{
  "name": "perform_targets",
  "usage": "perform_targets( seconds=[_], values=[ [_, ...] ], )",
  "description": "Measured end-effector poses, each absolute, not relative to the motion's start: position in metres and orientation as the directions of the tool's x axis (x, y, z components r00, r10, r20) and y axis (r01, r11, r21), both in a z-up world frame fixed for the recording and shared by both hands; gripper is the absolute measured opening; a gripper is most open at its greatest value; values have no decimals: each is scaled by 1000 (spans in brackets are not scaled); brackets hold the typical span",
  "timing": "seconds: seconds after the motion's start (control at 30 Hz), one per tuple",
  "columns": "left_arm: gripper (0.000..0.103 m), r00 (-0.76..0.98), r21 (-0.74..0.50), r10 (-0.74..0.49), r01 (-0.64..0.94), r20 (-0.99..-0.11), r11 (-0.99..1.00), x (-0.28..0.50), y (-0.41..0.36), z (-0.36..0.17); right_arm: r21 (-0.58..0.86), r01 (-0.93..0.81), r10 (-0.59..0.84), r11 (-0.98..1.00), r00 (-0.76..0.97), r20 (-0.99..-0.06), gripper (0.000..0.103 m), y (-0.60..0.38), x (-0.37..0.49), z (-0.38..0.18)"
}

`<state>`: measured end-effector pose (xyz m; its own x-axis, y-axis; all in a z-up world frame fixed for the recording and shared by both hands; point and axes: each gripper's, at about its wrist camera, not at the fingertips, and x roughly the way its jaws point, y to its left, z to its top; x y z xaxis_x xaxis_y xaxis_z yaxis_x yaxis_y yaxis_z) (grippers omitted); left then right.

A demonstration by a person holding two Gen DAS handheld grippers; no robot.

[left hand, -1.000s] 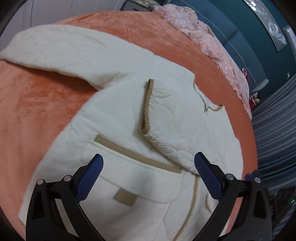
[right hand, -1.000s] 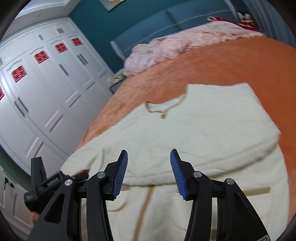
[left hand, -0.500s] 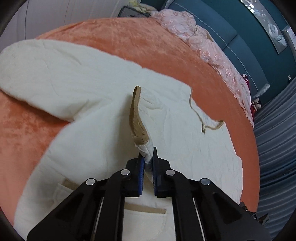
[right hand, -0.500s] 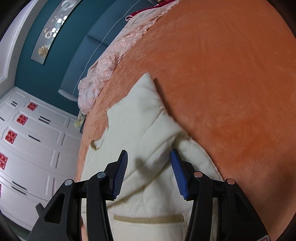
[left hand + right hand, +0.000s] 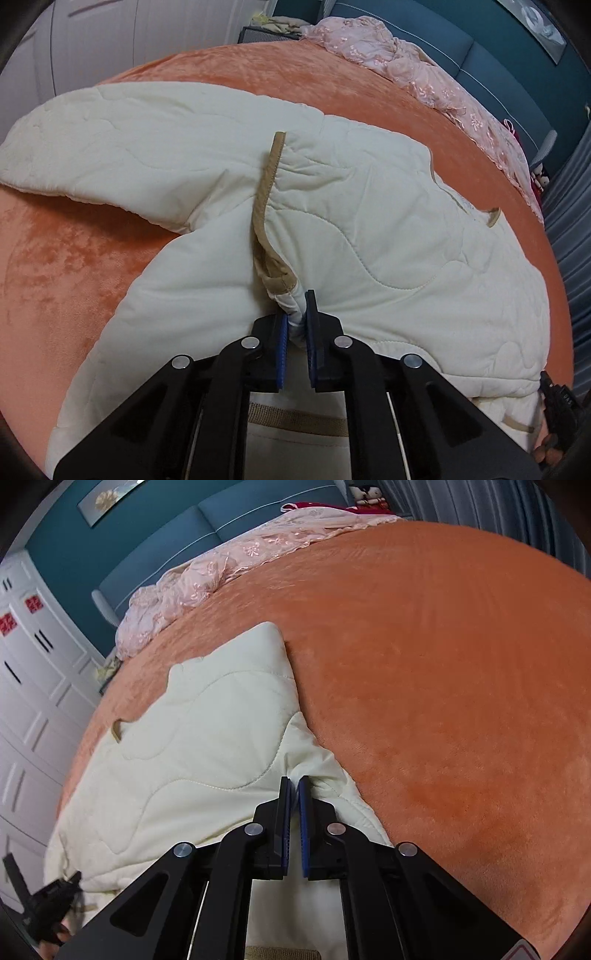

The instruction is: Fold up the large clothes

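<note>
Jacket (image 5: 369, 236): cream quilted, spread on the orange bed (image 5: 66, 280); its near hem is cut off by the frame.
Left gripper (image 5: 296, 325): clamped on a bunched sleeve cuff.
Right gripper (image 5: 294, 794): pinched onto a jacket fold; fabric between the pads is hard to see.

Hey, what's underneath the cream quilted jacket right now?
The cream quilted jacket lies on an orange plush bedspread, which shows all around it. Whatever lies beneath the jacket's middle is covered and cannot be seen.
</note>
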<state>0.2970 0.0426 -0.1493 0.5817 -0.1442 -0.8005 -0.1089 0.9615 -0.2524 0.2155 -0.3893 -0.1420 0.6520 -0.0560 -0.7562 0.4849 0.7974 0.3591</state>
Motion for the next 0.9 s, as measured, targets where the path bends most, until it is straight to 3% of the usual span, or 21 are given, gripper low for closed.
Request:
perform_targets(
  seconds=[0.17, 0.47, 0.57, 0.63, 0.73, 0.9],
  values=[
    [9, 651, -158, -71, -76, -755, 984, 288, 29, -157, 198, 484, -173, 852, 619, -766, 3, -370, 223, -149],
    [9, 680, -159, -70, -70, -730, 985, 286, 27, -162, 85, 505, -269, 859, 586, -764, 4, -362, 223, -142],
    [9, 683, -170, -78, -68, -726, 983, 287, 28, -162, 93, 548, -333, 831, 626, -705, 15, -336, 201, -100],
    [9, 684, -167, -76, -68, -726, 984, 286, 28, -163, 152, 481, -270, 863, 695, -667, 15, -307, 196, -80],
    [9, 686, -163, -73, -67, -724, 984, 285, 28, -163, 185, 283, -78, 941, 715, -695, 13, -255, 224, -87],
    [9, 689, -171, -79, -66, -721, 983, 285, 28, -163, 193, 193, 23, 962, 648, -761, 13, -210, 255, -129]
  ],
)
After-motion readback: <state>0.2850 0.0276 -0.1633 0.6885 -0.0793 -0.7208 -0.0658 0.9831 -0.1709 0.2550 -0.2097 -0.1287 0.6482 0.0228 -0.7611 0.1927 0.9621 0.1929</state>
